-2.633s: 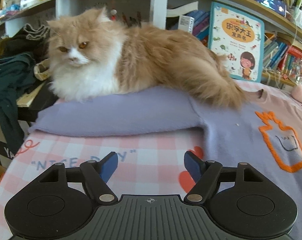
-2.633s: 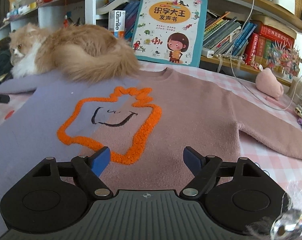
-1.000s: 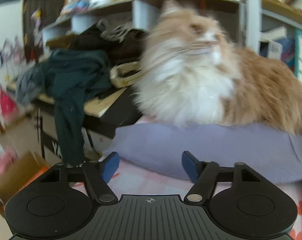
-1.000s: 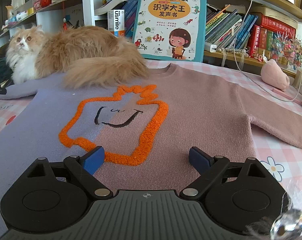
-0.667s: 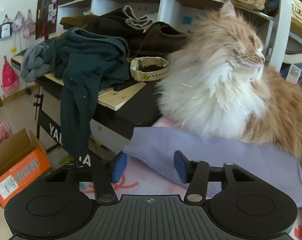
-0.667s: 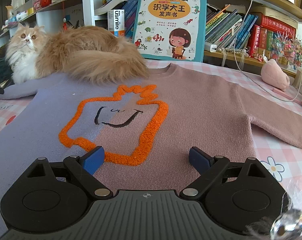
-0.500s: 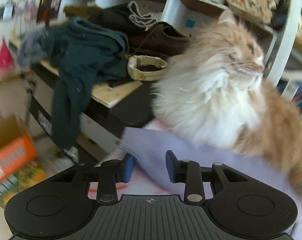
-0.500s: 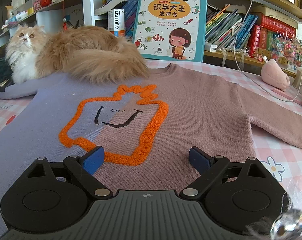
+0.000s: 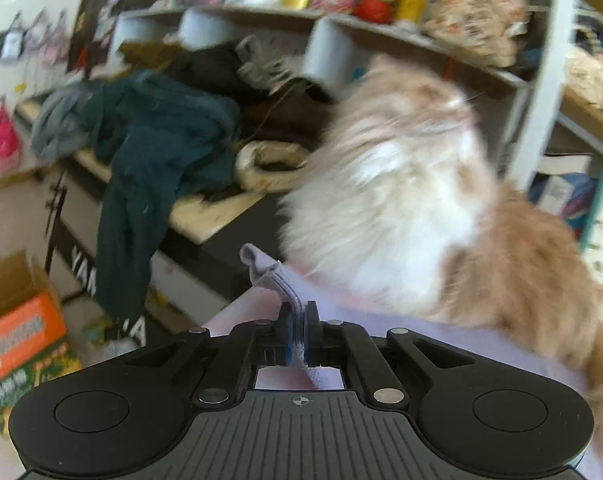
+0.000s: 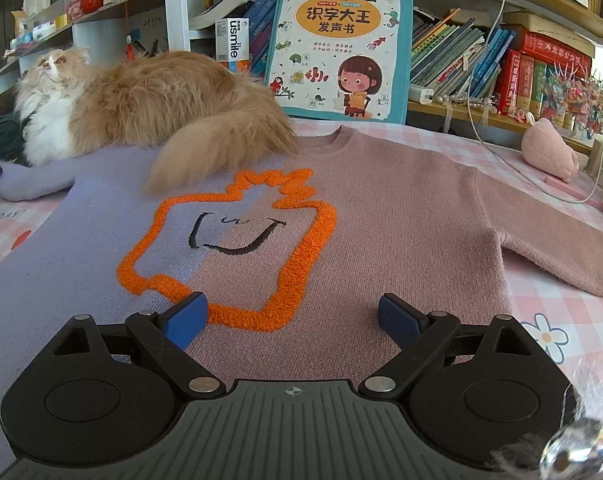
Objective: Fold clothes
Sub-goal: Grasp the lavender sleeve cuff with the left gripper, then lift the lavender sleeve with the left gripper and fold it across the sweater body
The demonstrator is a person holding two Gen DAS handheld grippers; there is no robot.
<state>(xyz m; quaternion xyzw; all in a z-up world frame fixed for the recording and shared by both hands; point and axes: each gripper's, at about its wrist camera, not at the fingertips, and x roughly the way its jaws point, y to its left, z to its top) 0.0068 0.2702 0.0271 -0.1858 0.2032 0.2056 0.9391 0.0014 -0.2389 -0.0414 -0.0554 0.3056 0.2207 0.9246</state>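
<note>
We see left gripper (image 9: 296,336), jaws clenched on lavender sleeve cuff (image 9: 261,270); right gripper (image 10: 291,320) released above flat sweater (image 10: 381,216) on table (image 10: 561,308). Risk: cat (image 10: 153,100) pins sleeve, cuff slips.

1. The left wrist view sits low and very close behind the left gripper (image 9: 296,334), facing the cat (image 9: 401,208) at 1 o'clock and a cluttered bench at 10 o'clock.
2. The right wrist view looks from low over the sweater (image 10: 381,216) toward the bookshelf at 12 o'clock.
3. Both views share the cat (image 10: 141,100) and the sweater's lilac sleeve (image 10: 33,180).
</note>
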